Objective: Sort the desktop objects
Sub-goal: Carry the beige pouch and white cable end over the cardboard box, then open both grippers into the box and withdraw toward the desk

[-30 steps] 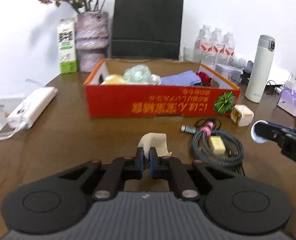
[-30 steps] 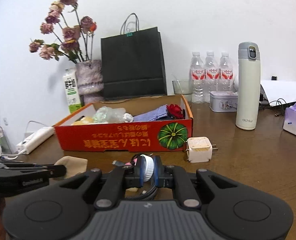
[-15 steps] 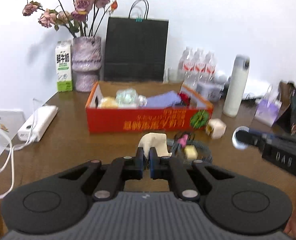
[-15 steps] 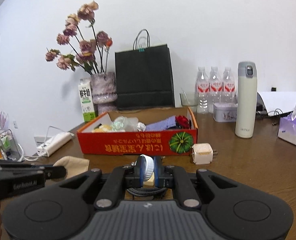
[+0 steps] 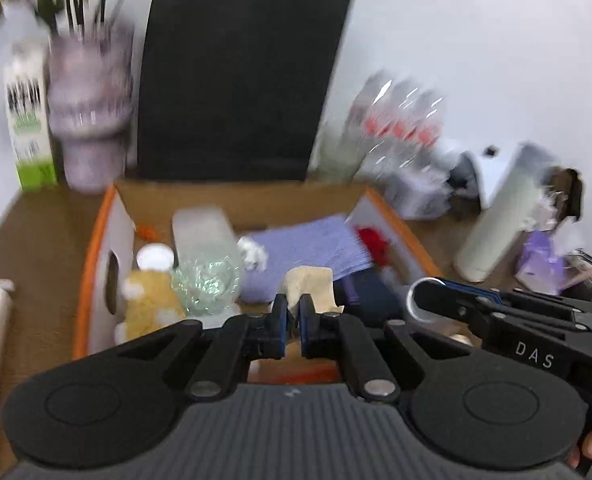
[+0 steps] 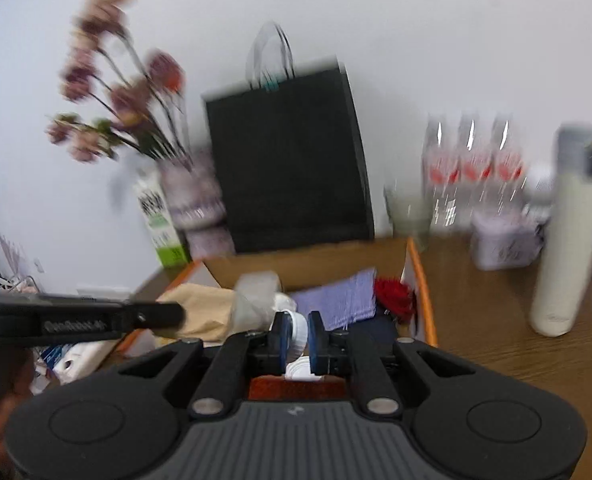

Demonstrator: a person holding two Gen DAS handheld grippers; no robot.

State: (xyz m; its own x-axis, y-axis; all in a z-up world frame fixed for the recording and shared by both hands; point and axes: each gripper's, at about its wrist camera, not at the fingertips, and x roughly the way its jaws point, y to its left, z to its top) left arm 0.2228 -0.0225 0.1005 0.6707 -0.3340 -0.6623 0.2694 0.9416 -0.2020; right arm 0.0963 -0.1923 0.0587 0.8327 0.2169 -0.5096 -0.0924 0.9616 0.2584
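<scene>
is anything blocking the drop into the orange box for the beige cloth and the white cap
Nothing visible bars either. The left gripper holds the beige cloth and the right gripper the white cap above the open orange box, over items already inside.

You are looking at two bright, evenly lit views with dark fisheye corners, where motion blur smears the far flowers (image 6: 116,92), black bag (image 5: 236,80) and water bottles (image 6: 472,168), while each near tool (image 5: 291,320) stays sharp and the wall curves at the edges.

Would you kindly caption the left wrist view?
Left hand-held gripper carries a beige cloth above the orange box.
</scene>
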